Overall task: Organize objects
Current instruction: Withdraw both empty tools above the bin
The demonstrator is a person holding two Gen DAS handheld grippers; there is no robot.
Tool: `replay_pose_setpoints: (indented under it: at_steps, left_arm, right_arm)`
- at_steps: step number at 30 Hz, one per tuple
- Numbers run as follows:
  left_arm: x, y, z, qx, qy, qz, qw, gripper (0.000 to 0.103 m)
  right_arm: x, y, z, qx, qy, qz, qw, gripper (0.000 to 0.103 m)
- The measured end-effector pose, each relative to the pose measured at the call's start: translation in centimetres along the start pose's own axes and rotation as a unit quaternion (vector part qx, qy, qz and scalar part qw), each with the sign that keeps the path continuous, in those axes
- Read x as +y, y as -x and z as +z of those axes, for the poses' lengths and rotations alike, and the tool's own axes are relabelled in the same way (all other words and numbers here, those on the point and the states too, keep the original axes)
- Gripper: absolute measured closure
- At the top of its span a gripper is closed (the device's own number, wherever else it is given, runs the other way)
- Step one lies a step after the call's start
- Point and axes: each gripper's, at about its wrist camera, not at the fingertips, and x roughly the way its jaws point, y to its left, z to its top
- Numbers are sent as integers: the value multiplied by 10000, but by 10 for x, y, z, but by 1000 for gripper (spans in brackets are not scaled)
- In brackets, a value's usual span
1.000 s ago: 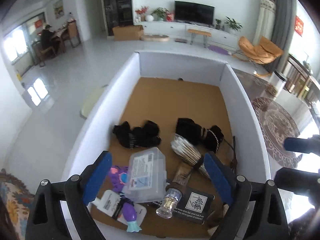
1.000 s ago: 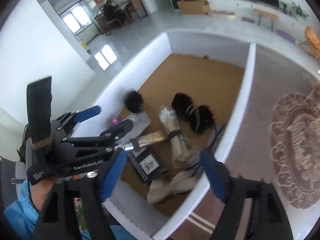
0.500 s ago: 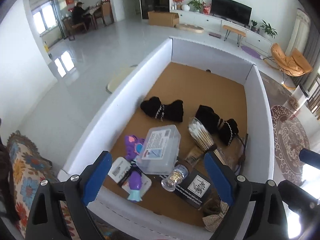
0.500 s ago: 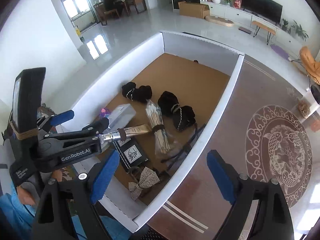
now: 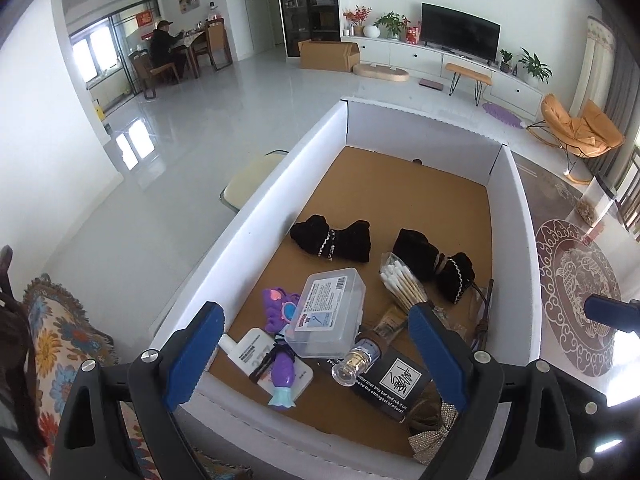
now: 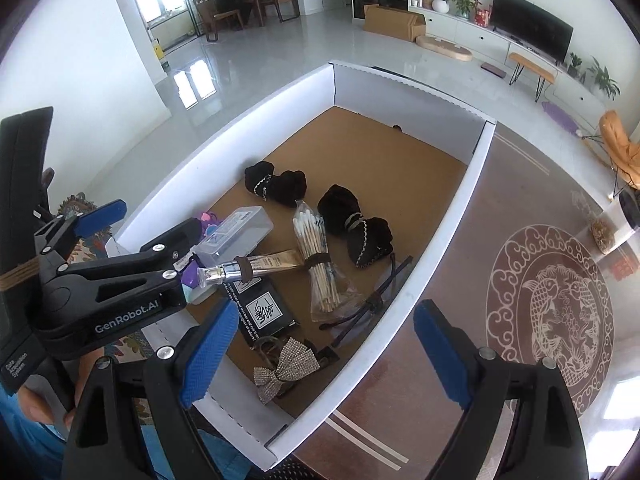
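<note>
While both grippers, left gripper [image 5: 314, 354] and right gripper [image 6: 324, 354], hover wide open and empty above the box's [image 5: 248, 216] near edge, choosing an item seems next.

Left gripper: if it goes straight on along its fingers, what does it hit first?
Probably the clear plastic case, which sits centred between the open left gripper fingers, atop the purple toy. Depth is unclear.
</note>
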Motion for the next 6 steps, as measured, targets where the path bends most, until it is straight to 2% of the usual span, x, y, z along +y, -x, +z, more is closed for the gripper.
replay_pose_setpoints:
  at_steps: [3,6]
  left_arm:
    - [-1,3,-1,-52,13,-126,9999,9]
    - [-1,13,-5,-368,114,-102,9992,9]
  right_arm:
    - [0,0,0,-1,-16,-5,10000,13]
    - [-2,1,-2,-42,-33,11,10000,13]
